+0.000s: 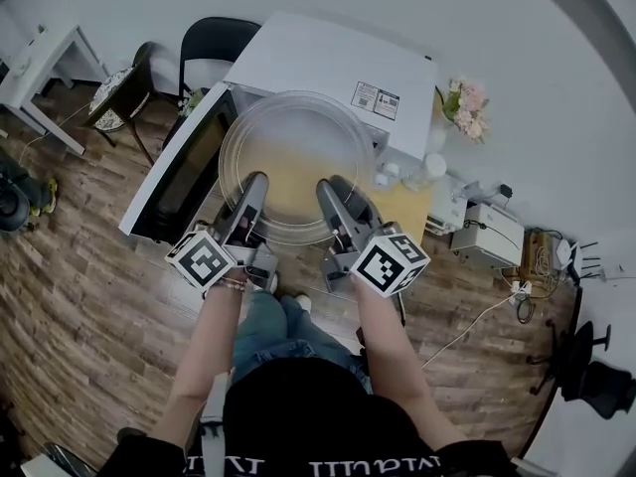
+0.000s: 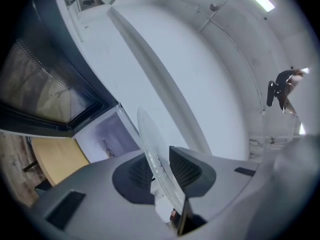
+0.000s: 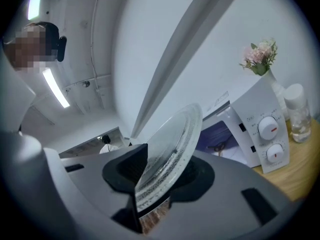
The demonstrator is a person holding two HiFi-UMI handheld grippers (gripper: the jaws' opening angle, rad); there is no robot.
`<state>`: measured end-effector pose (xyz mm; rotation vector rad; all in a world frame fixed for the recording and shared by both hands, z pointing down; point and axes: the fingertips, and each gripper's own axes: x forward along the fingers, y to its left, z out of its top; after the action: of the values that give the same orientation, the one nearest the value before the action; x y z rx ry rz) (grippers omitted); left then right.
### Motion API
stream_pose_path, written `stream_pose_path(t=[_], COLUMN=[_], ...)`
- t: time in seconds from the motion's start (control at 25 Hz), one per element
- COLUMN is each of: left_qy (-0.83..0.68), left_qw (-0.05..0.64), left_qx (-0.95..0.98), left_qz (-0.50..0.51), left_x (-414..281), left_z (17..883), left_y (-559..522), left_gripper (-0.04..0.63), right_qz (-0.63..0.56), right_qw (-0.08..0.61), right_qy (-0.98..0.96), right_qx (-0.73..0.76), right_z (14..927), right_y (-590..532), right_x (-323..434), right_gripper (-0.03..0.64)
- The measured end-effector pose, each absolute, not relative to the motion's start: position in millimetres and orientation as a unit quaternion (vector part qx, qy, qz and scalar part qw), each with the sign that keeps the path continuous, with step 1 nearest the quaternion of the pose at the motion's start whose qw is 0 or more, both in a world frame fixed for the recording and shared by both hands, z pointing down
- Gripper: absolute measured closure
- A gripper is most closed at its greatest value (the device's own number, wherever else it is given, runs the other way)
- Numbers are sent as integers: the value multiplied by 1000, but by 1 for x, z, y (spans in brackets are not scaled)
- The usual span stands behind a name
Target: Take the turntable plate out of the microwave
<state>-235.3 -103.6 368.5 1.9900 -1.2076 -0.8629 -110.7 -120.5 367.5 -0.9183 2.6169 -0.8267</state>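
L gripper (image 1: 255, 181), R gripper (image 1: 333, 188) each clamp turntable plate (image 1: 296, 142) near-rim, outside microwave (image 1: 328, 63).

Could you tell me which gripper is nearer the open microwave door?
The left gripper; the open door is beside it, while the right gripper holds the plate farther away.

Overhead plus two close-ups; shared plate (image 1: 296, 157)

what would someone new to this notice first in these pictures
The big clear round glass turntable plate fills the middle of the head view, clamped at its near rim by the left gripper and the right gripper. Behind it stands the white microwave, its dark-windowed door swung open to the left. A small bunch of pink flowers sits to the microwave's right.
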Motion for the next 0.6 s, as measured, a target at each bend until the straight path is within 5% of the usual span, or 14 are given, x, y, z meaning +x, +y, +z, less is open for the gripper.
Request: stream_pose_path(t=[0.6], left_qy=[-378], left_qw=[248], left_qx=[834], left_qz=[-317], left_x=[-215], left_z=[278], left_y=[-164], left_gripper=[509], right_qz=[-193], right_qw=[189], right_qy=[893], right_qx=[-359], right_z=[283], right_y=[-163], right_x=[-91], right_gripper=[463])
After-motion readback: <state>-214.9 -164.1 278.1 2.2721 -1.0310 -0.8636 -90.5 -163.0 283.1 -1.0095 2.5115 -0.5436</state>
